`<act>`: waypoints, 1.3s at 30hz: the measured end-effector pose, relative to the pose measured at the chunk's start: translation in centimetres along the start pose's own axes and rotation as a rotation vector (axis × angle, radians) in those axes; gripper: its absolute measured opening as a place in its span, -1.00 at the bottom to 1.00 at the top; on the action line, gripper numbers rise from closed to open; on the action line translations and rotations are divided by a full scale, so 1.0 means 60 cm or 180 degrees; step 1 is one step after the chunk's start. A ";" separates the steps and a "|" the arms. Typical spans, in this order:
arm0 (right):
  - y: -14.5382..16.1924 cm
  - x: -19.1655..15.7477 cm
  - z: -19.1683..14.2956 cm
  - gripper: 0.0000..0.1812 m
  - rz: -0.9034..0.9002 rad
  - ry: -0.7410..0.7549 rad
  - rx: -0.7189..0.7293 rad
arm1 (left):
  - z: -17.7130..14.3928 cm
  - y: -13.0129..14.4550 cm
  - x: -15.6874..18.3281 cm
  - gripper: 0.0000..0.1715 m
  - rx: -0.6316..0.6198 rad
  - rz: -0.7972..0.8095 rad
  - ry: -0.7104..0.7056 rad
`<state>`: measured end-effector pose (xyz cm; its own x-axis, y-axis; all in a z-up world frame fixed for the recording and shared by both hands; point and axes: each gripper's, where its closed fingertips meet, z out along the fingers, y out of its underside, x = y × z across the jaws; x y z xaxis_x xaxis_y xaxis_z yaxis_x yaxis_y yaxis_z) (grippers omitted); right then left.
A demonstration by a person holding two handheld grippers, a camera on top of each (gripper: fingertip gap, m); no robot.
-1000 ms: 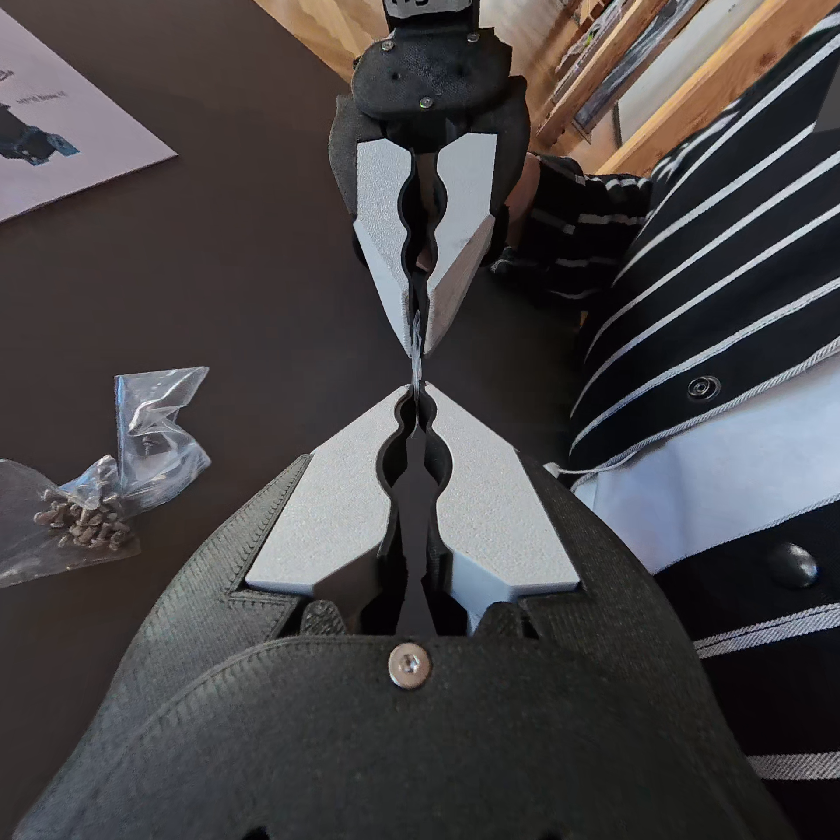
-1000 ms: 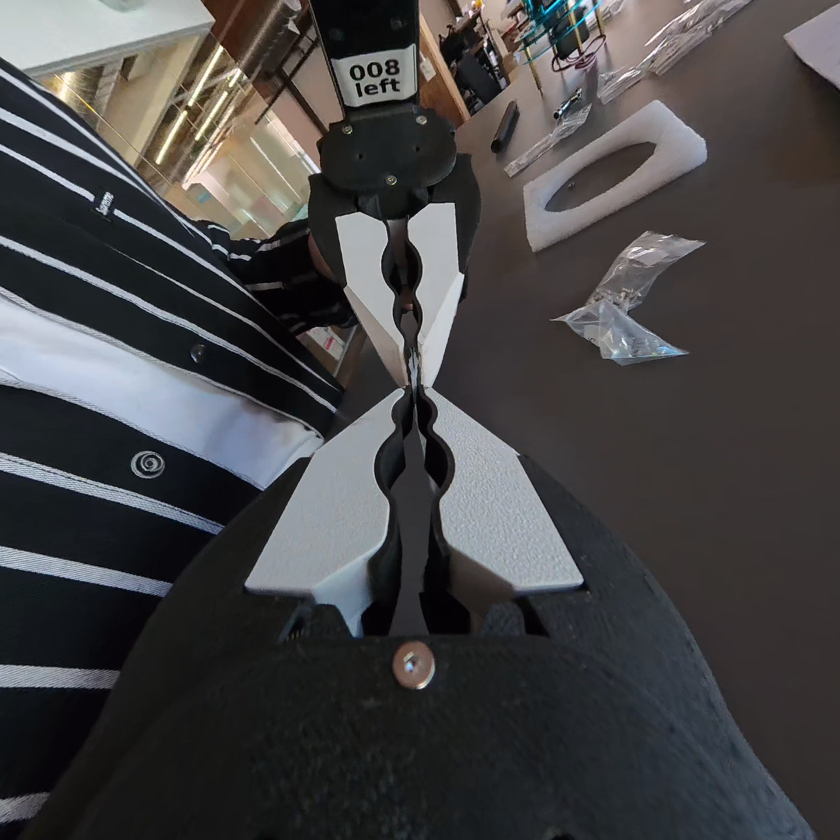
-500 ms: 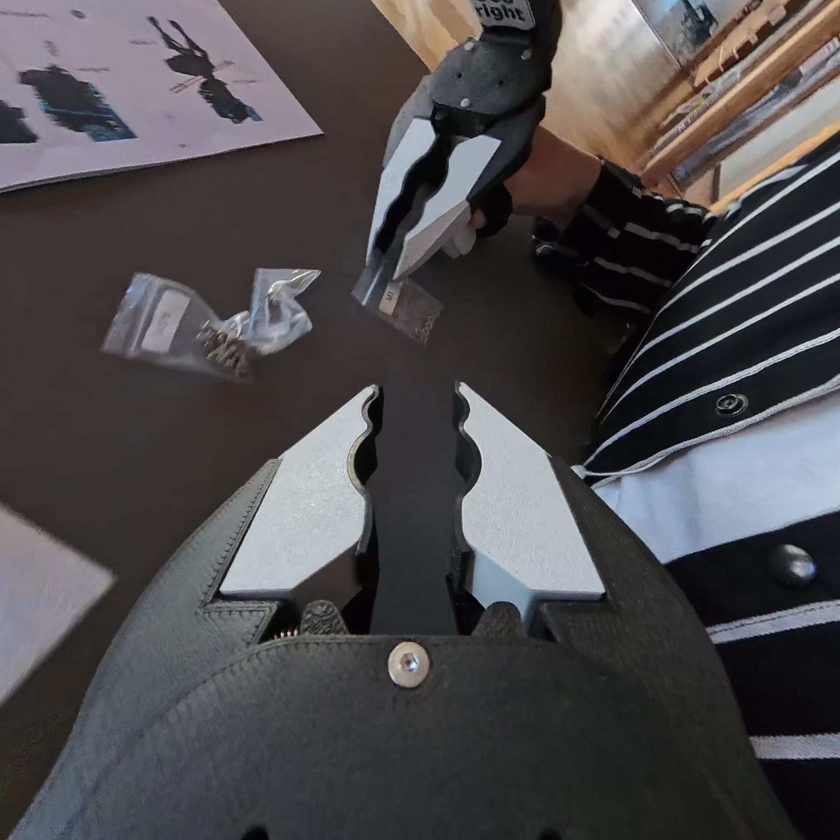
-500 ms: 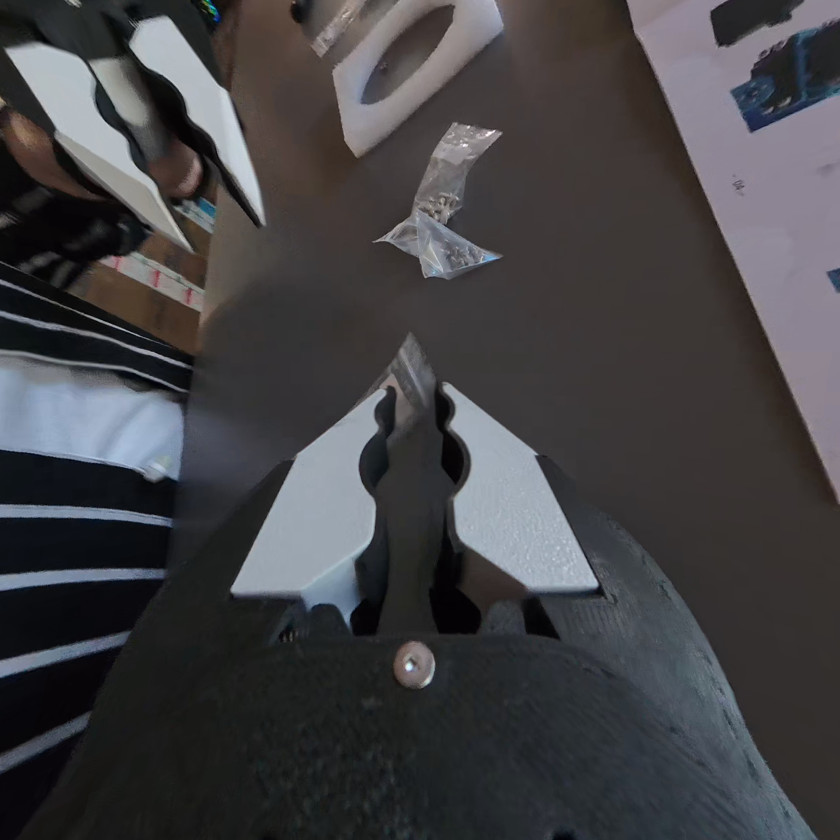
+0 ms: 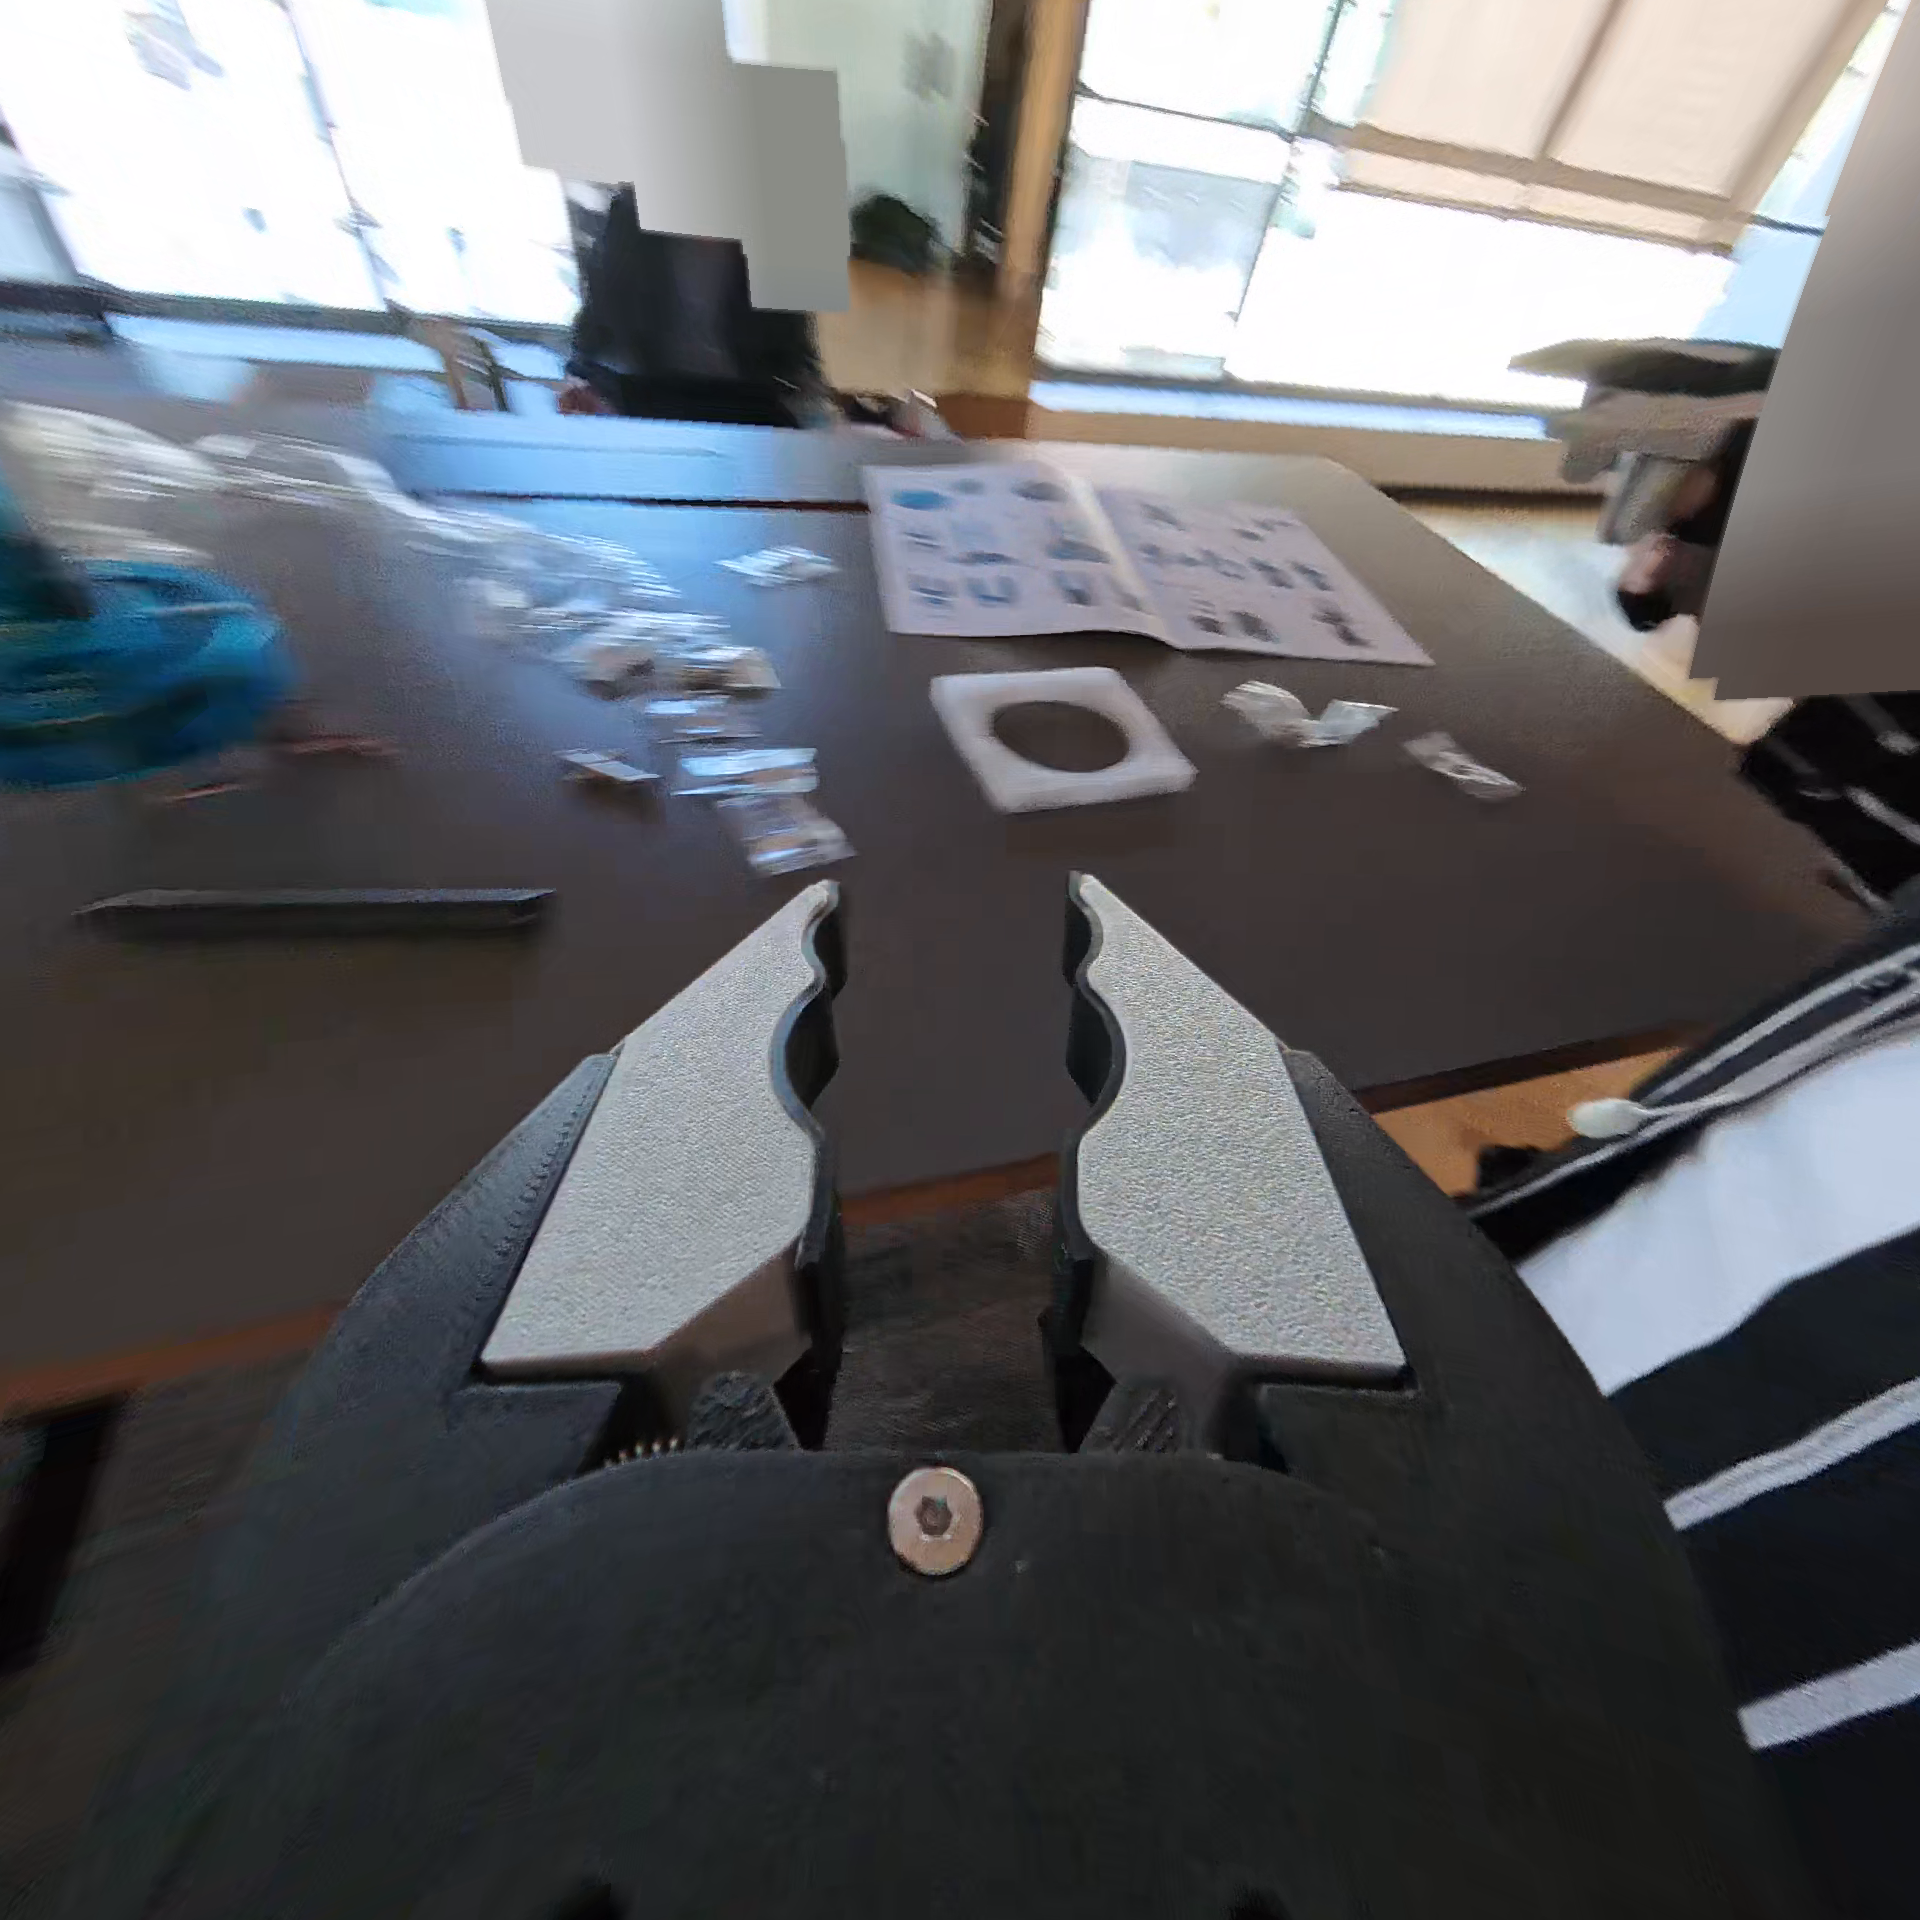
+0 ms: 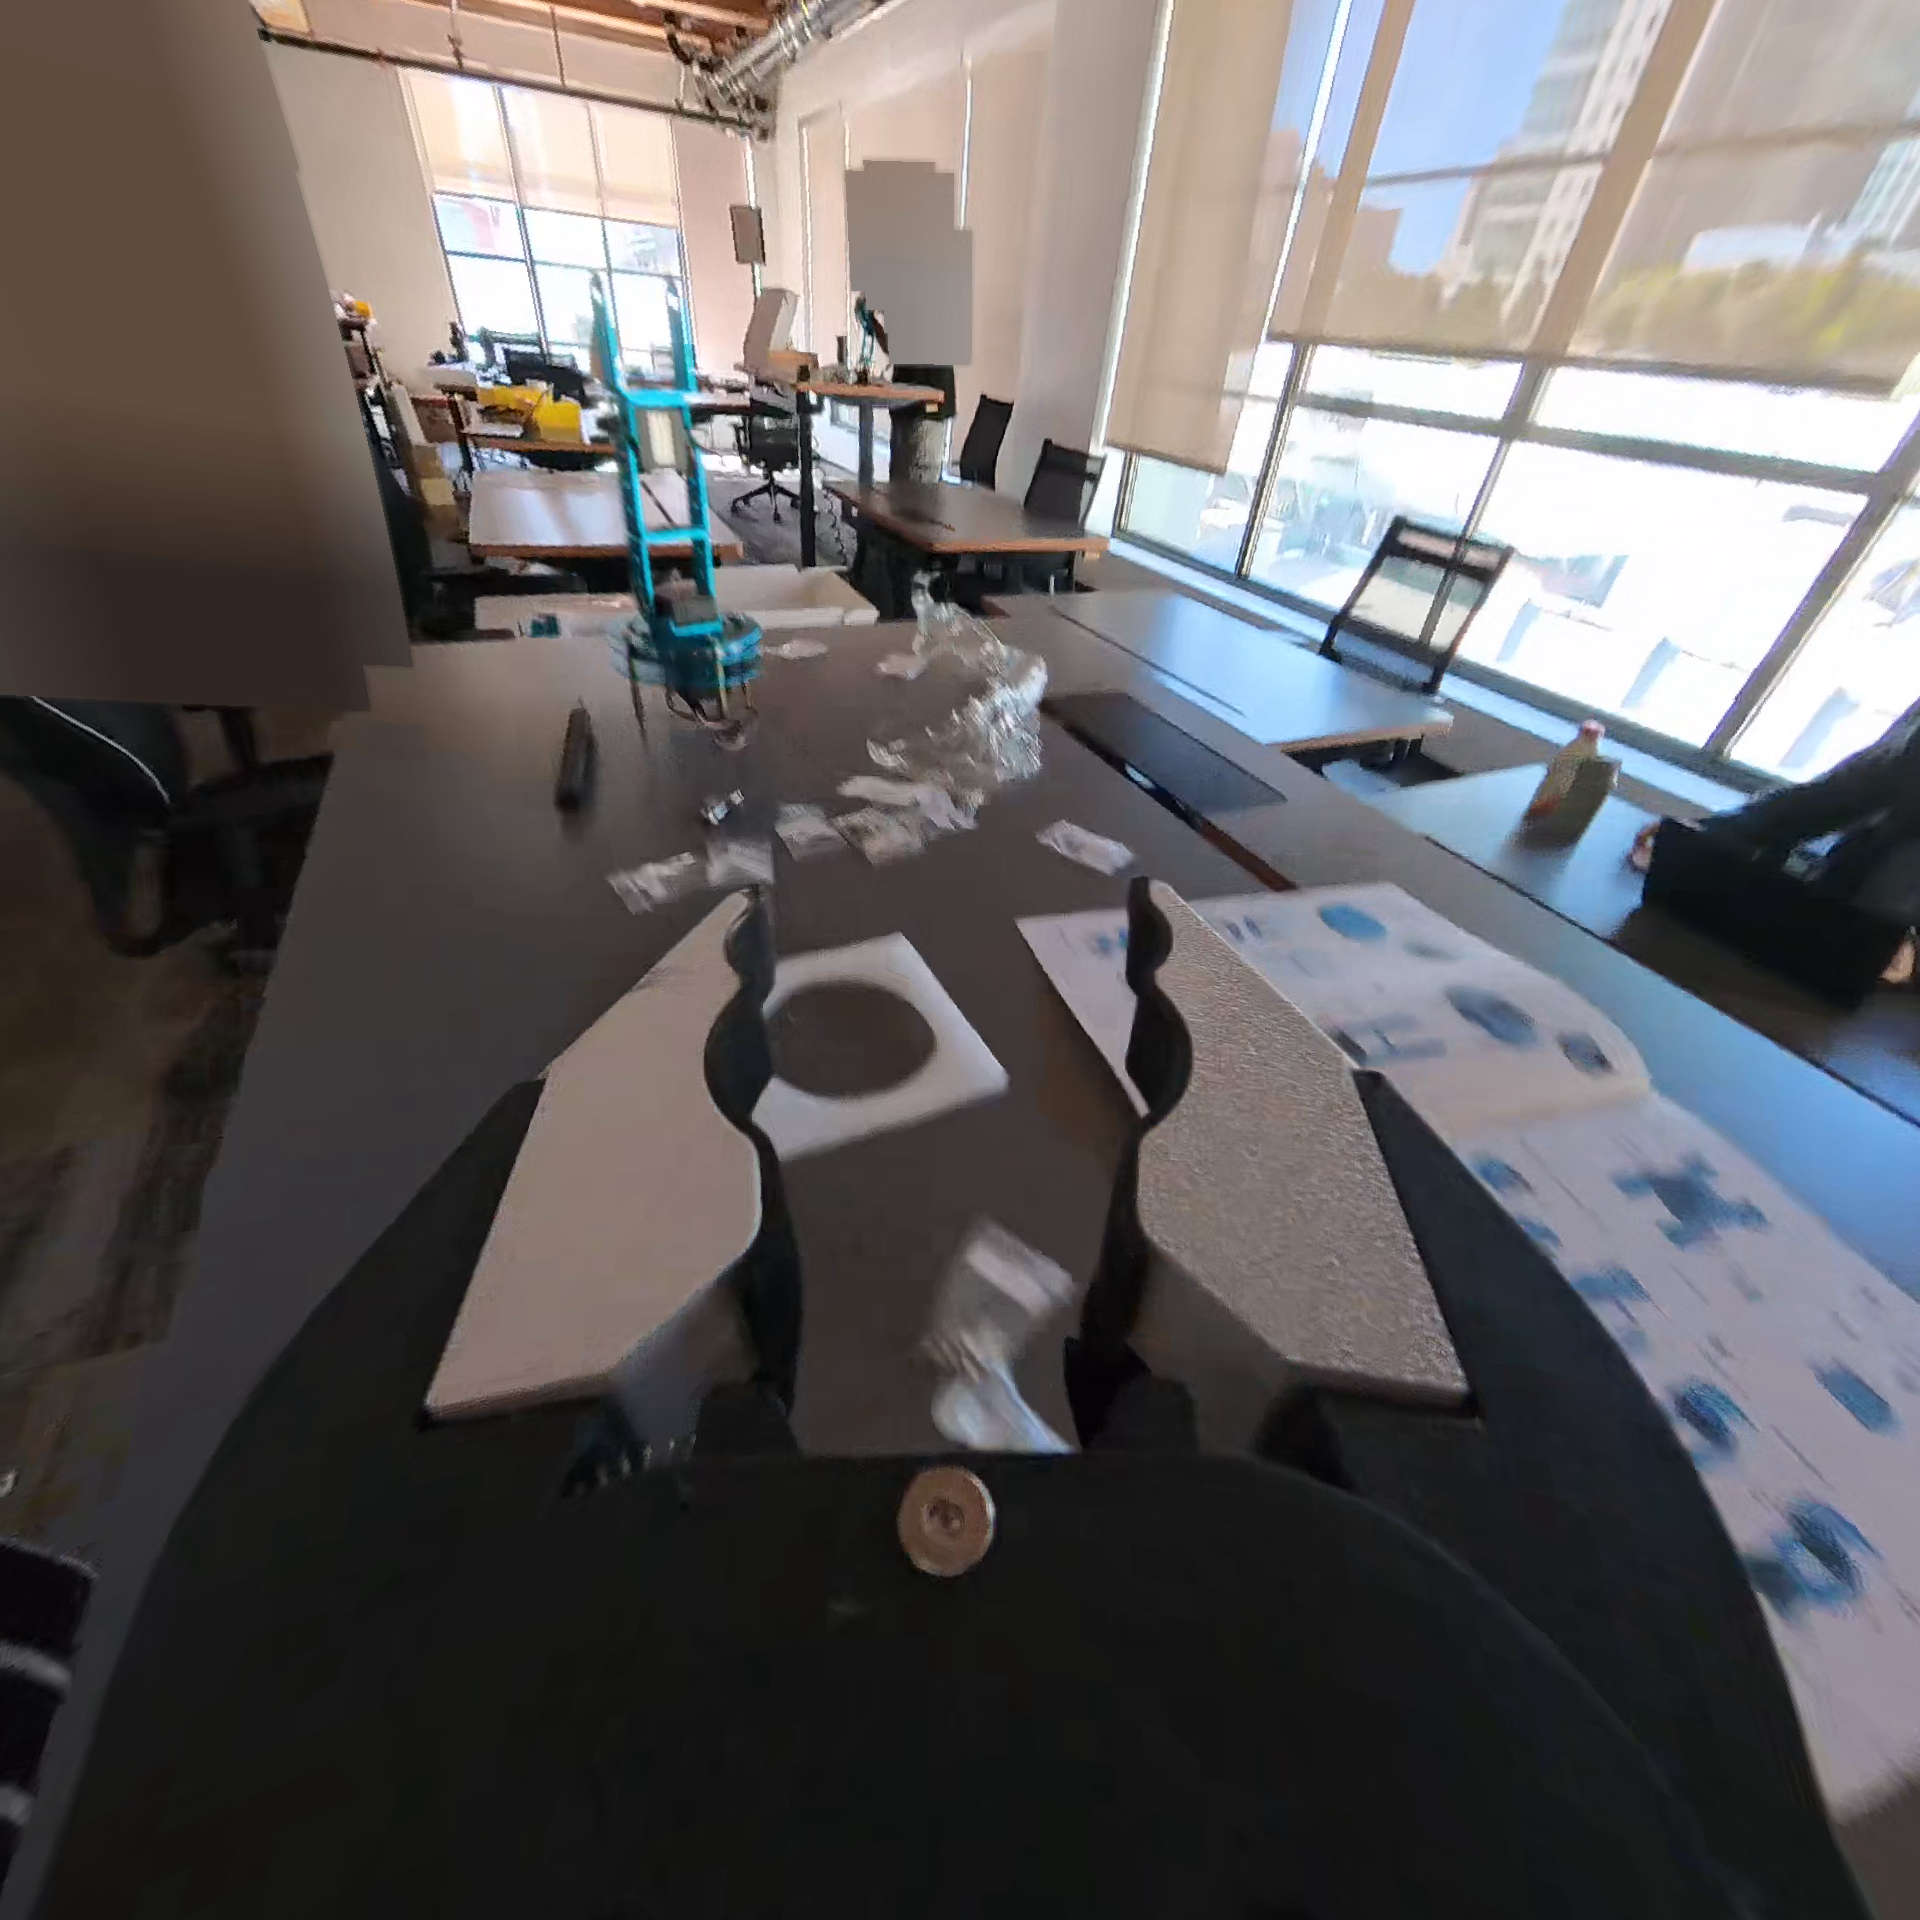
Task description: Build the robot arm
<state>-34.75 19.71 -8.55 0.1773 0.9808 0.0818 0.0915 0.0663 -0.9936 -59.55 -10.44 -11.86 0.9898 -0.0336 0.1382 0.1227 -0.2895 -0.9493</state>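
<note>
My left gripper (image 5: 951, 894) is open and empty, held above the near edge of the dark table (image 5: 1351, 935). My right gripper (image 6: 945, 904) is open too, with nothing between its fingers. A small clear plastic bag (image 6: 997, 1340) shows blurred low in the gap near the finger bases, free of the pads; whether it lies on the table I cannot tell. A white foam square with a round hole (image 6: 883, 1039) lies just beyond the right fingertips and also shows in the left wrist view (image 5: 1060, 738). Two small clear bags (image 5: 1309, 717) (image 5: 1460, 764) lie to its right.
An open booklet (image 5: 1132, 566) (image 6: 1455, 1039) lies on the table. Several small bags (image 5: 727, 769) (image 6: 883, 821) are scattered mid-table. A black bar (image 5: 312, 904) (image 6: 574, 758) lies to the left, and a teal robot arm (image 6: 675, 623) stands at the far end. A striped garment (image 5: 1714, 1247) is at right. Tip to tip, the grippers are about 40 cm apart.
Both grippers were shut tip to tip on a small bag. The left opened first, then the right let the bag go. Both have swung up to face along the table.
</note>
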 end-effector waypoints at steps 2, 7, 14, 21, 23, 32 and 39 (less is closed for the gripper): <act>-0.038 -0.088 0.071 -0.08 -0.0048 -0.0067 0.0140 | -0.119 0.007 -0.074 -0.49 0.0231 0.0018 -0.0390; -0.102 -0.391 0.298 -0.02 -0.0051 -0.0449 0.0518 | -0.421 0.085 -0.243 -0.40 0.0358 0.0198 -0.1020; -0.184 -0.775 0.635 -0.47 0.0092 -0.1272 0.0521 | -0.716 0.182 -0.447 -0.44 0.0005 -0.0173 -0.1597; -0.175 -0.951 0.928 -0.57 -0.0467 -0.1381 0.0084 | -0.843 0.195 -0.684 -0.47 0.0257 -0.0311 -0.2094; -0.159 -0.974 1.019 -0.60 -0.0418 -0.1372 0.0001 | -0.863 0.189 -0.752 -0.48 0.0331 -0.0388 -0.2154; -0.108 -0.988 1.394 -0.66 -0.0301 -0.1073 -0.0509 | -0.950 0.147 -1.076 -0.52 0.0297 -0.0550 -0.2532; -0.101 -0.974 1.587 -0.66 -0.0160 -0.0703 -0.0622 | -0.952 0.124 -1.341 -0.52 0.0255 -0.0430 -0.2263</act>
<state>-138.97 -20.49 -14.76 -0.0477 0.9948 0.0903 0.2855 0.1002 -0.9531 -142.39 -64.54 -13.89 0.7697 0.6351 0.0647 0.2251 -0.1752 -0.9584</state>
